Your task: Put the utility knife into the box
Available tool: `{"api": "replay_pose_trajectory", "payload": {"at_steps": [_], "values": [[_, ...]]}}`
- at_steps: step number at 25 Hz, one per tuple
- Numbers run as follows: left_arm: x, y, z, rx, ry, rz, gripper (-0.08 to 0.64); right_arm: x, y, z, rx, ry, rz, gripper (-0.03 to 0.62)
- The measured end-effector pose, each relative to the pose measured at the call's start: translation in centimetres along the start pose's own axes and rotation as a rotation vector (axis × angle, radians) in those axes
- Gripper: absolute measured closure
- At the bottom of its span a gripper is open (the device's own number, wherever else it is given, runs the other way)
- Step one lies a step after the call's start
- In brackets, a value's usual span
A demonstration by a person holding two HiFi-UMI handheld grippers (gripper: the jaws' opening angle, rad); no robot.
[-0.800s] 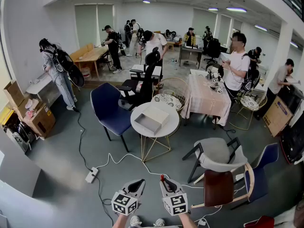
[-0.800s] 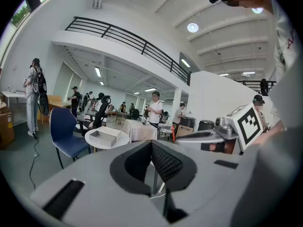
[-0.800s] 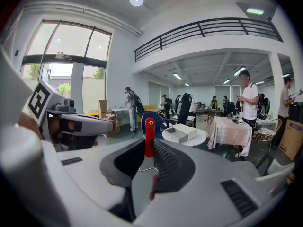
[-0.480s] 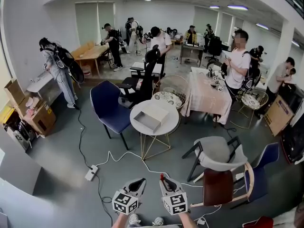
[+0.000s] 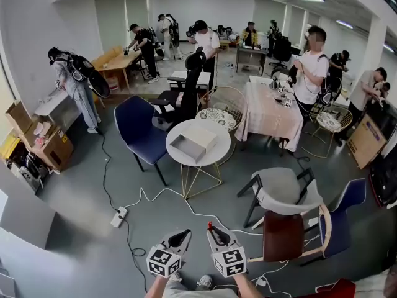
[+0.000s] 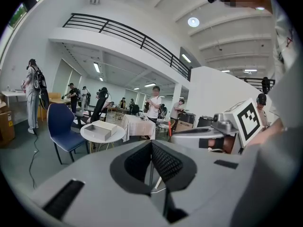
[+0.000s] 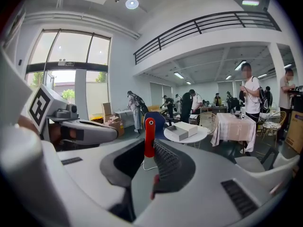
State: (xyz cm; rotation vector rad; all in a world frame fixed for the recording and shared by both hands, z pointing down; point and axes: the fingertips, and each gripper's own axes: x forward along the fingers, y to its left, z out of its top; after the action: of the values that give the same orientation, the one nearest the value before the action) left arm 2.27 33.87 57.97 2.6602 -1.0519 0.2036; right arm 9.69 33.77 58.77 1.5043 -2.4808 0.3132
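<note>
The red utility knife stands upright between the jaws of my right gripper, which is shut on it. In the head view only its red tip shows above the right gripper at the bottom centre. My left gripper hangs beside it, shut with nothing held; its pads meet. The box, an open pale grey tray with its lid beside it, lies on a round white table well ahead of both grippers. The box also shows far off in the gripper views.
A blue chair stands left of the round table. A grey chair and a brown-backed chair stand to the right. A white cable and power strip lie on the floor between. A cloth-covered table and several people are behind.
The view has shifted slightly toward the round table. Both grippers keep their side-by-side pose, the knife still in the right one. People in the background have moved.
</note>
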Motion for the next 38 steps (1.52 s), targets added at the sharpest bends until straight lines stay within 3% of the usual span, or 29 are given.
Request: {"api": "replay_pose_trajectory", "payload": {"at_steps": [9,22,38], "values": [[0.5,-1.7,-2.1,-0.032,0.023,0.021,0.548,-1.5,-1.4,-1.9,0.008,0.023,0.014,0.52],[3.6,2.3,-0.9,-0.052,0.005,0.015,0.548,2.8,-2.9,-0.8,-0.009,0.034,0.011,0.52],[11.5,14.4,4.1,-0.06,-0.016,-0.033,0.548,16.2,-7.0,4.6,-0.033,0.044,-0.029,0.52]]}}
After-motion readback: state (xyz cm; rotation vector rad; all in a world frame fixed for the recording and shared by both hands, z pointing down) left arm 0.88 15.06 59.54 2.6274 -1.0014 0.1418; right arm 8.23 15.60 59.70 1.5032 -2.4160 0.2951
